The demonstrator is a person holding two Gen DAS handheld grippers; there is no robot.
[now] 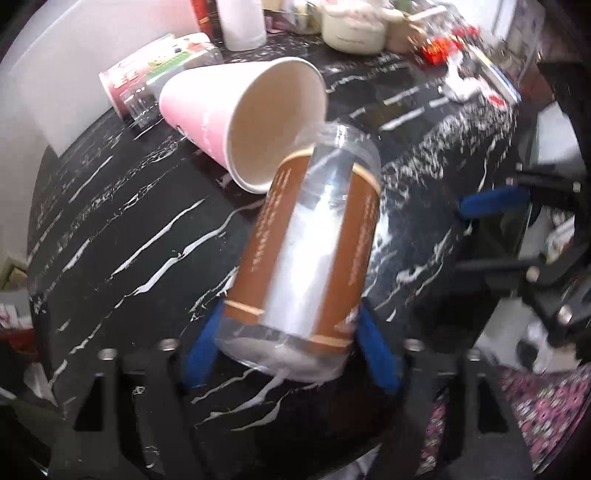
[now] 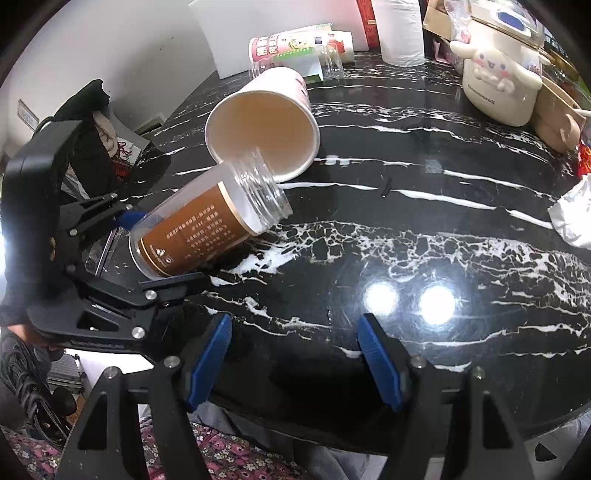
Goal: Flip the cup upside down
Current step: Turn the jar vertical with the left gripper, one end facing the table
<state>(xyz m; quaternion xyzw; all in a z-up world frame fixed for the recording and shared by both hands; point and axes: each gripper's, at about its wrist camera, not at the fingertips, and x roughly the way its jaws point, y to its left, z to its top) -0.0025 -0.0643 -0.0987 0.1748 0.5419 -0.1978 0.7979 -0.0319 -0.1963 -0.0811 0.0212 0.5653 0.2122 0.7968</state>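
While left tool (image 1: 291, 354) grips jar (image 1: 310, 251), maybe tilted

Bare black white-veined marble tabletop (image 2: 424, 236) is lying open across the near right; a pink paper cup (image 2: 264, 127) on its side is blocking the far left, its mouth crowding the clear brown-labelled plastic jar (image 2: 207, 225); a cream cartoon-dog appliance (image 2: 498, 85) and white paper roll (image 2: 400, 31) are lining the far edge.
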